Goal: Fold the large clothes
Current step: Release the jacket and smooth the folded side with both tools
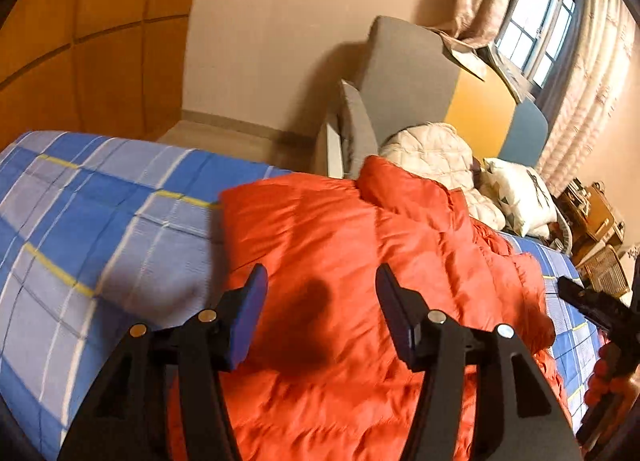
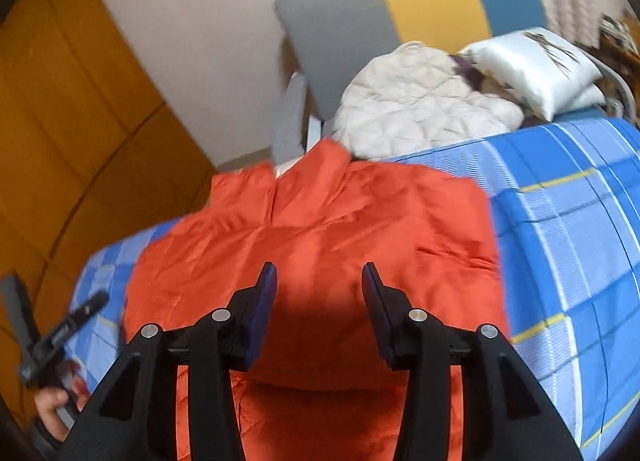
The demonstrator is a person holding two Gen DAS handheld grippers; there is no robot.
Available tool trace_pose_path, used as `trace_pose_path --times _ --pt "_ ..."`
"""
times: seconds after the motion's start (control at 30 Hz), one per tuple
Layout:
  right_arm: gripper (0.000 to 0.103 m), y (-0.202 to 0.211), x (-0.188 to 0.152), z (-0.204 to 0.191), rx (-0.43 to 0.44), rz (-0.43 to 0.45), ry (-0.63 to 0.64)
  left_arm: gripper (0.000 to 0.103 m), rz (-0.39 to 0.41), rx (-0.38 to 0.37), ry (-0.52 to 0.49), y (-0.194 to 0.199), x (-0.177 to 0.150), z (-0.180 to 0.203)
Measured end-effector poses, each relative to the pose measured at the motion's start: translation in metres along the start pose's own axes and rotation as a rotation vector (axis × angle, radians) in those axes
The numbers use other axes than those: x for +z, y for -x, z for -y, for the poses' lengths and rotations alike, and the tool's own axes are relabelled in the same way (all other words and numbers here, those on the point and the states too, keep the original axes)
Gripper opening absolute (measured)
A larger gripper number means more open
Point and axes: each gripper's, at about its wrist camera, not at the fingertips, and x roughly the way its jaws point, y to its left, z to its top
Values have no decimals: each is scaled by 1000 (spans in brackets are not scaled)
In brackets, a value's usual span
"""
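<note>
Presently the orange padded jacket point(image 2: 312, 237) lies spread across the blue checked bedcover point(image 2: 568, 229), collar end toward the headboard point(image 2: 340, 37), with its body roughly flat and one side bunched into a ridge, seen best in the left wrist view. It touches the cream quilted garment point(image 2: 416, 105) at the collar; a white pillow point(image 2: 536, 65) sits just beyond that.

The left gripper point(image 1: 322, 313) hangs above the jacket's middle with its jaws wide apart and nothing between them. The right gripper point(image 2: 319, 309) likewise hangs above the jacket, jaws wide and empty. Neither pad appears to touch the fabric; each casts a shadow on it.

Judgement: the work stands at the start of a fold or between folds. The garment is laid out but no edge is gripped. The next move seems to call for each tool to descend to an outer edge or sleeve, pinch the padded fabric firmly, and carry it over toward the centre line. The slippery, bulky shell may spring back or slide from the pads.

Writing: a small pale mark shows on the left tool's body in the right wrist view, too blurred to read. No other brand or label is legible.
</note>
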Motion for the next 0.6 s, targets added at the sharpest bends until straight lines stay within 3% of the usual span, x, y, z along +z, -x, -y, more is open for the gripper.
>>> trace_pose_path --times 0.3,0.6 --pt "50 -45 -12 10 -64 -79 -10 55 -95 21 -73 -49 -8 13" --pt "50 -69 -20 14 -109 -108 13 57 -124 17 -55 -67 -25 7"
